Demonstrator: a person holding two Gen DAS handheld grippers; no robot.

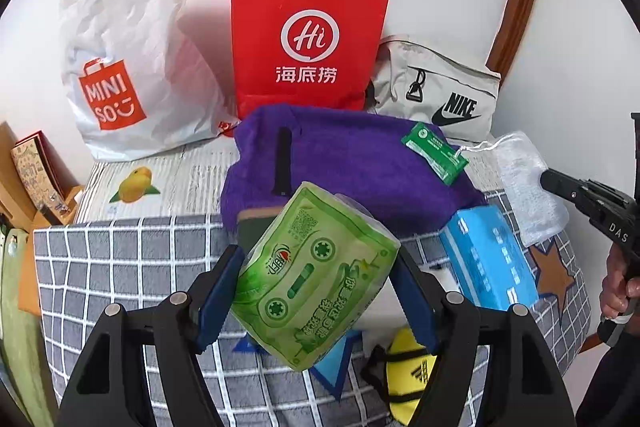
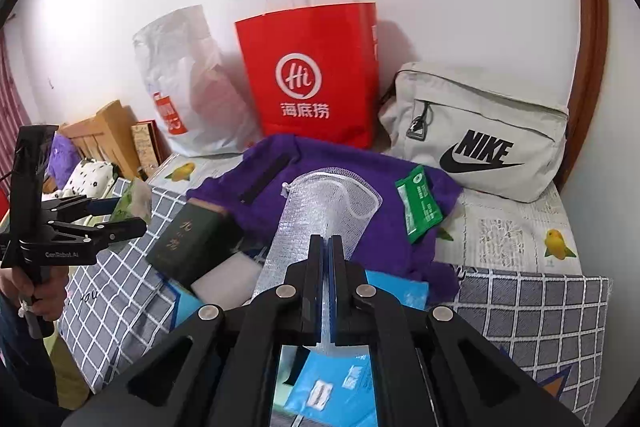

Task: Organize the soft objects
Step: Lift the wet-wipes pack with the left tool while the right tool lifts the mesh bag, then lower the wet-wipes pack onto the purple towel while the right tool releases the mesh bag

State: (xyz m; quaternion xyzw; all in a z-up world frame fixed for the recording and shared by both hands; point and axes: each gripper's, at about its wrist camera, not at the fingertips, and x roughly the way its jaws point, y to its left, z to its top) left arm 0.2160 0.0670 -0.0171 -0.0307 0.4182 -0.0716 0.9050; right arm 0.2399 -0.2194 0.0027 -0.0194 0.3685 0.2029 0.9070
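Currently your left claw (image 1: pixel 316 291) holds the green tissue pack (image 1: pixel 316 283), a blue pad on each long side, lifted clear of the checked blanket (image 1: pixel 120 267) on the bed. Your right claw (image 2: pixel 325 247) is fully closed, pinching the lower end of the white mesh pouch (image 2: pixel 320 211), which stands up from the pads above the purple towel (image 2: pixel 352 187). Judged handling: the tissue pack is light and squashy under glossy film, so it may slide or bulge; take it across the middle of its broad body, as now, with moderate squeeze. The mesh pouch weighs almost nothing, is limp and open-weave, with a drawstring at the far end that may snag; a thin pinch on a doubled layer suits it. The towel is thick, fuzzy pile, heavy and floppy by comparison; gather a fold near an edge. On it lies a small green sachet (image 2: pixel 418 209), flat and crinkly. Behind, against the wall, stand three possible receivers: a crumpled white plastic bag (image 1: pixel 132 59), a stiff red paper bag (image 1: pixel 308 39) with twisted handles, and a soft grey fabric bag (image 2: pixel 480 135).
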